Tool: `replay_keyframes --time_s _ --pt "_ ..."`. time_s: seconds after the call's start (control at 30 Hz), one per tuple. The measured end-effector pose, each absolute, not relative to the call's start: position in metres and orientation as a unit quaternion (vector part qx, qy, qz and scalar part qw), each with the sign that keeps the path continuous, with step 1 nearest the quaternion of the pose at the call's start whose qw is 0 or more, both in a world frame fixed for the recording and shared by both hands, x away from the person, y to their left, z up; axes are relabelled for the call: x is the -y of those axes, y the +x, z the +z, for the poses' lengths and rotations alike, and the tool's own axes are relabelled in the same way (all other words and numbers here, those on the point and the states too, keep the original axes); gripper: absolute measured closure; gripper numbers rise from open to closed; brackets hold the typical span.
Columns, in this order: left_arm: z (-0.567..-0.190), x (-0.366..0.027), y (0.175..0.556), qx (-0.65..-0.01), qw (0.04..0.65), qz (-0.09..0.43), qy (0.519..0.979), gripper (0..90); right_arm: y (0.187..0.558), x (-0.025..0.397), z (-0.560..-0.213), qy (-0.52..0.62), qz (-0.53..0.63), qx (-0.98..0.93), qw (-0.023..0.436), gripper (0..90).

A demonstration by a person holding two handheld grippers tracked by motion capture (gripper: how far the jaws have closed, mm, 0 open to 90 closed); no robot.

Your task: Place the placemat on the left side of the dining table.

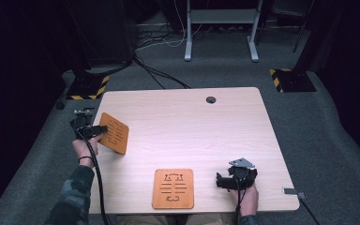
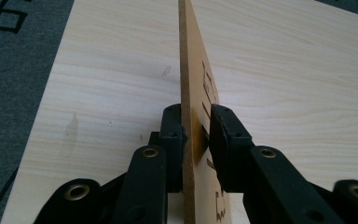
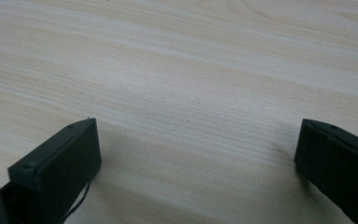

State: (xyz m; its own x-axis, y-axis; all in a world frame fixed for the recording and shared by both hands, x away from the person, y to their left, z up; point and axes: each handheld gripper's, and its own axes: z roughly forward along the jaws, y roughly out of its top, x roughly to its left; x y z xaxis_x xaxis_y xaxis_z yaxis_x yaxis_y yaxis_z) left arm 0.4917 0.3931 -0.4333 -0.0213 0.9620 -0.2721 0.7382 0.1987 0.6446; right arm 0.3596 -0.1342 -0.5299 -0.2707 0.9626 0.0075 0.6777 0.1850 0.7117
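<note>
A thin orange-brown wooden panel (image 1: 114, 133) with cut-out slots is held tilted above the table's left side. My left gripper (image 1: 99, 130) is shut on its near edge; in the left gripper view the panel (image 2: 192, 74) stands edge-on between the two black jaws of that gripper (image 2: 196, 125). A second, matching panel (image 1: 173, 188) lies flat near the front edge of the table. My right gripper (image 1: 220, 181) rests low on the table just right of that flat panel, apart from it. In the right gripper view this gripper (image 3: 196, 147) is open wide over bare wood.
The light wooden table (image 1: 201, 126) has a round cable hole (image 1: 210, 100) near its far edge. Grey carpet surrounds it, with black-and-yellow stand bases (image 1: 87, 87) at the far corners and white desk legs (image 1: 188, 47) behind. A small metal piece (image 1: 292, 191) sits at the front right corner.
</note>
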Motion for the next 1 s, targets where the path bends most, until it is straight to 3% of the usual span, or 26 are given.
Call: replay_keyframes --time_s 1.0 --pt "-0.445 -0.407 0.498 -0.69 0.307 0.129 0.643 62.8 0.36 0.134 -0.53 0.559 0.309 -0.734 0.231 0.0"
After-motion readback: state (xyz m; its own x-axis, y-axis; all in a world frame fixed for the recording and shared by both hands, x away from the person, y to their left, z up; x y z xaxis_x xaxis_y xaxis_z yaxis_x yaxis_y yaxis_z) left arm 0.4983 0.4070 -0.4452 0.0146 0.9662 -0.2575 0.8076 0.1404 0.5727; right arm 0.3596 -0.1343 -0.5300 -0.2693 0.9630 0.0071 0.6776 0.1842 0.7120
